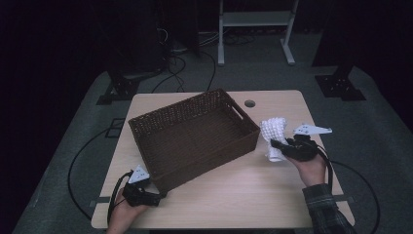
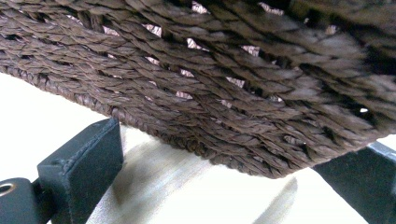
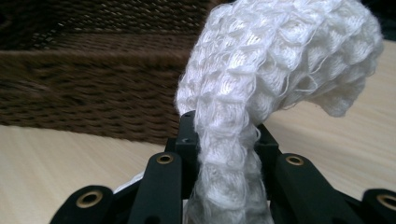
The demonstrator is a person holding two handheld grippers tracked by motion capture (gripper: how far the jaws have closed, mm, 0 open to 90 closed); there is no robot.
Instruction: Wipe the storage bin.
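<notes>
A: What takes up the most room?

B: The wooden table [image 1: 234, 195], and on it a big brown woven basket [image 1: 195, 136], set at a slant left of centre, with a handle slot in its right end wall. A round hole [image 1: 250, 103] sits in the tabletop just behind it.

A: And the cloth?

B: The white waffle-knit cloth [image 1: 272, 139] is just right of the basket, pinched tight between the jaws of the right gripper [image 1: 276, 145]; it bulges above them and hangs below.

A: The other claw?

B: The left gripper [image 1: 160, 195] is at the basket's near left corner. Its jaws stand wide apart, the woven wall [image 2: 224, 93] close in front, blocking the way.

A: Behind the table?

B: Grey floor, cables [image 1: 180, 68], a white frame [image 1: 253, 29].
</notes>
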